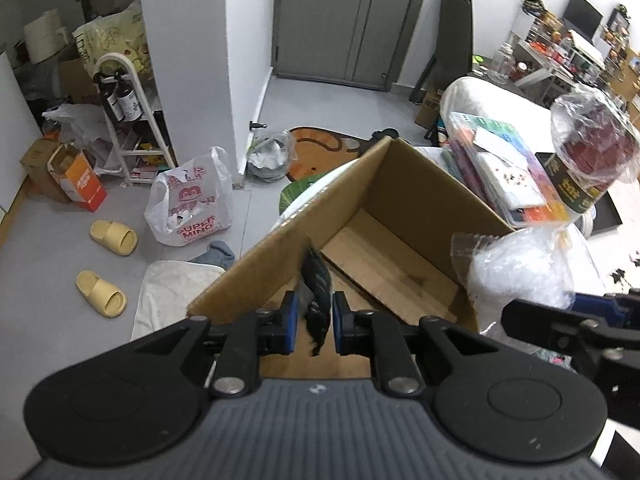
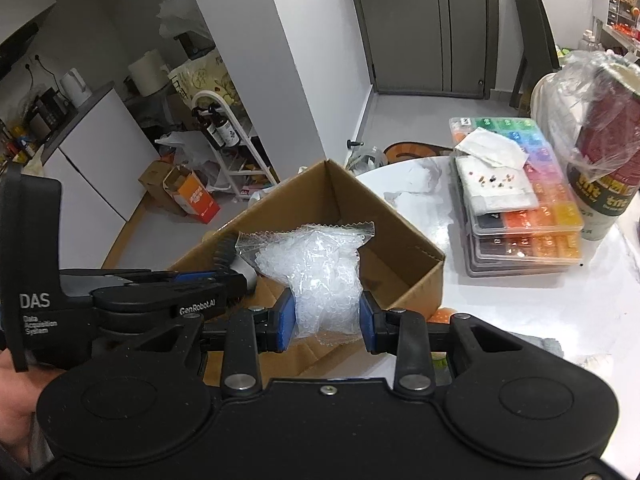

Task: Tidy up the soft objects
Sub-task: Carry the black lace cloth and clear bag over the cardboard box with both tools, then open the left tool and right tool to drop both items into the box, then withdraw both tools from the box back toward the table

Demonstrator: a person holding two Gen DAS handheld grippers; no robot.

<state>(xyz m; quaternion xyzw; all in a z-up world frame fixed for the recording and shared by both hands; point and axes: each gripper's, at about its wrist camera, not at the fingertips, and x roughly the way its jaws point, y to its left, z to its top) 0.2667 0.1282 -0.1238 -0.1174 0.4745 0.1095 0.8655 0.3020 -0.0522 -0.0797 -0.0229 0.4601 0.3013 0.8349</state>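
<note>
- The left gripper (image 1: 313, 322), at the lower middle of the left wrist view, has its jaws drawn in narrow around a dark strip of cloth (image 1: 318, 280). The right pad seems to press on it, but a sliver of gap shows on the left side, so whether it is pinched tight cannot be told.
- The cloth's long axis runs up the frame from the jaws, its upper end over the near left corner of the cardboard box (image 1: 404, 200).
- The right gripper (image 2: 327, 316), at the lower middle of the right wrist view, is clenched on a clear bag of white pellets (image 2: 320, 276); both blue pads press on its sides.
- The bag stands upright, its crimped top toward the upper middle of that frame, above the box's near rim.
- The box's open floor lies just beyond and below both loads, so the coming move is probably a short drop or lowering forward.
- Both grippers hang over the near edge, side by side and near each other; a bump between them is the likely risk.
</note>
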